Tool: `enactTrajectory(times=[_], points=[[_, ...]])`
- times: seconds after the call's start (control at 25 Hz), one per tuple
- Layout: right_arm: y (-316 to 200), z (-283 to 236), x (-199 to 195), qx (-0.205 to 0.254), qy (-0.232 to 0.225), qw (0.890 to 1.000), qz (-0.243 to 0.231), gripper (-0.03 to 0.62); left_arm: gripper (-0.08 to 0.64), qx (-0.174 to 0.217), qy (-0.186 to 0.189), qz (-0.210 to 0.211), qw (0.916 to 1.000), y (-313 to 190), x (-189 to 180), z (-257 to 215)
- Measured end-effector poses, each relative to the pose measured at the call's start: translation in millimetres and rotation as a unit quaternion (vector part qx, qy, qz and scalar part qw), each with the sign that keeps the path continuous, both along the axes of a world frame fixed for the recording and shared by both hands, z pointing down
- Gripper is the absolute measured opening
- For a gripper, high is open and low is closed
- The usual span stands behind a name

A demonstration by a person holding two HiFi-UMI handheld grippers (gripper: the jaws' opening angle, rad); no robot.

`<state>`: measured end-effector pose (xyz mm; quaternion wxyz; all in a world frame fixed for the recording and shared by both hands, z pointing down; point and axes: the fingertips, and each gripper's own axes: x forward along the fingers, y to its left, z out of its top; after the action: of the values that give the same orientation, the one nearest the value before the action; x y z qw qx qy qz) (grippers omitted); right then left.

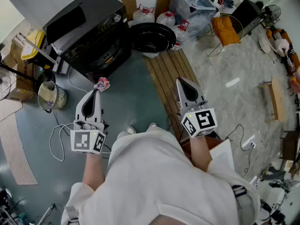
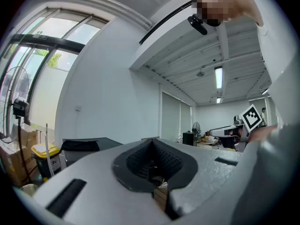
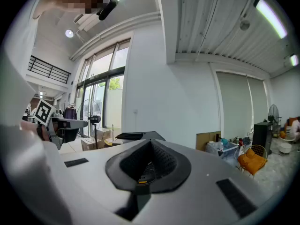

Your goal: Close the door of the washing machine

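The black washing machine [image 1: 89, 32] stands at the far left, its round front opening facing me. Its black round door [image 1: 152, 37] hangs swung out to the right of it. My left gripper [image 1: 97, 90] is held level over the grey floor short of the machine, jaws together, nothing seen between them. A small pink-and-white thing [image 1: 102, 84] shows right at its tip; whether it touches I cannot tell. My right gripper [image 1: 180, 80] is shut and empty over the wooden slats, below the door. The machine's top shows beyond the left gripper [image 2: 152, 142] and the right gripper [image 3: 150, 142].
A wooden slatted pallet [image 1: 171, 78] runs from the door toward me. Large water bottles [image 1: 159, 18] and bags crowd the back. A wire basket [image 1: 51, 96] and a white cable [image 1: 58, 137] lie on the floor at left. An orange chair [image 1: 227, 28] is at right.
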<state>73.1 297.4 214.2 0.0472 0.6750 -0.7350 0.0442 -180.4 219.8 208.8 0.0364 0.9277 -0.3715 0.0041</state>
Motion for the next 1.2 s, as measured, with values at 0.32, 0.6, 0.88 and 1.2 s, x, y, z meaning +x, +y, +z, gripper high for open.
enactTrajectory(times=[0.32, 0.6, 0.88, 1.2], points=[[6.0, 2.2, 10.9, -0.001, -0.005, 1.0, -0.001, -0.003, 0.003, 0.0, -0.002, -0.002, 1.0, 6.3, 11.0, -0.2], [12.6, 4.1, 22.4, 0.002, -0.009, 1.0, -0.003, -0.003, 0.003, 0.002, -0.005, -0.005, 1.0, 14.0, 21.9, 0.4], [15.5, 1.5, 35.3, 0.017, -0.02, 0.999, -0.031, -0.002, 0.003, 0.003, -0.008, -0.008, 0.9999, 20.0, 37.1, 1.0], [4.0, -8.5, 91.5, 0.017, -0.003, 1.0, 0.002, 0.286, 0.003, -0.006, -0.019, -0.013, 0.9997, 16.6, 57.6, 0.9]])
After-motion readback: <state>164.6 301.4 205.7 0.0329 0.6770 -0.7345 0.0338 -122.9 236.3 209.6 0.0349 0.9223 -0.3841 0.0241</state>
